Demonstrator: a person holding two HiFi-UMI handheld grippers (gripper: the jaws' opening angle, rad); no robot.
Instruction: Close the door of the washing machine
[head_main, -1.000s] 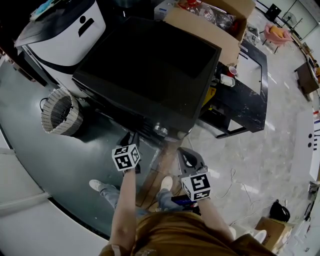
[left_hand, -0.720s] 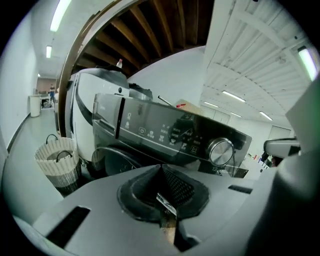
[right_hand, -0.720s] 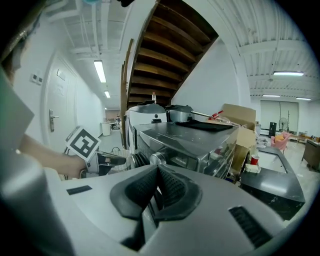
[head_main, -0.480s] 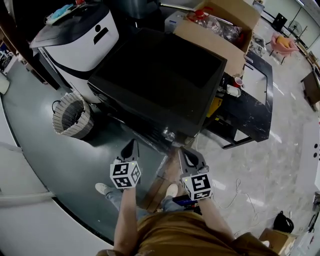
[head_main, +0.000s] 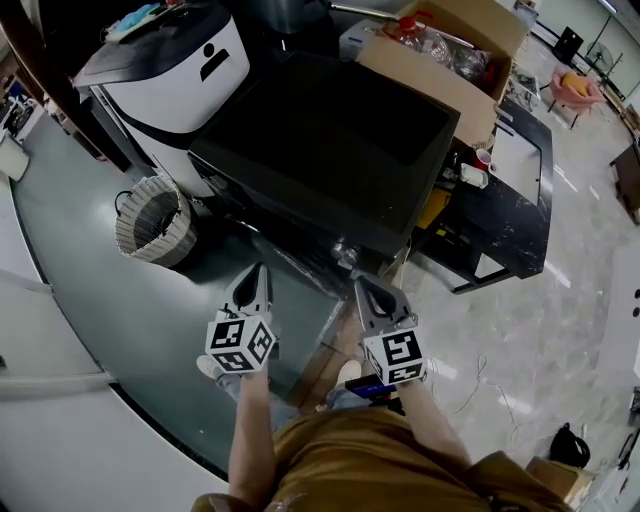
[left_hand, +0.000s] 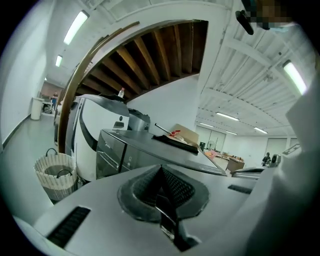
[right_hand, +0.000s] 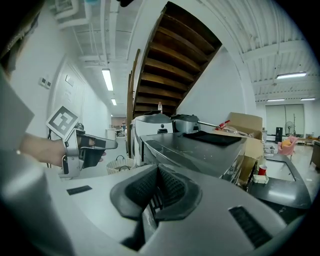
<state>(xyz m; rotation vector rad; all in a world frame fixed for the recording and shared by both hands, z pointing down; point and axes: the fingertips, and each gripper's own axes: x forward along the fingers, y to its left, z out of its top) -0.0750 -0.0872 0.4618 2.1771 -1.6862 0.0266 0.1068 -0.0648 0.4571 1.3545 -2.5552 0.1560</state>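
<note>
"Head view has the washing machine (head_main: 330, 140) at twelve o'clock from both grippers, right?"

"Yes. It's a black box with a flat matt top. Its front face is turned toward the person and mostly hidden under its own top edge. One small silvery knob (head_main: 345, 252) shows at that edge. From the left gripper view the front reads as glossy dark-grey panels."

"And the door?"

"I can't tell whether it stands open or closed — no view looks squarely at it."

"Jaws?"

"Together on both. Those of the left gripper (head_main: 258, 275) press against each other with nothing between them, and the right gripper (head_main: 365, 292) is the same, empty. Both hang just short of the front, apart from it."

"So how would you close it well?"

"I'd judge closed jaws suit a push, not a grip. Lay one blunt tip on the door's free edge, away from the hinge, and press steadily until the latch catches — no slamming. Keep the other gripper out of the gap. Mind the woven basket (head_main: 153, 222) at ten o'clock and the black desk (head_main: 510, 210) at two o'clock when moving the elbows."
</note>
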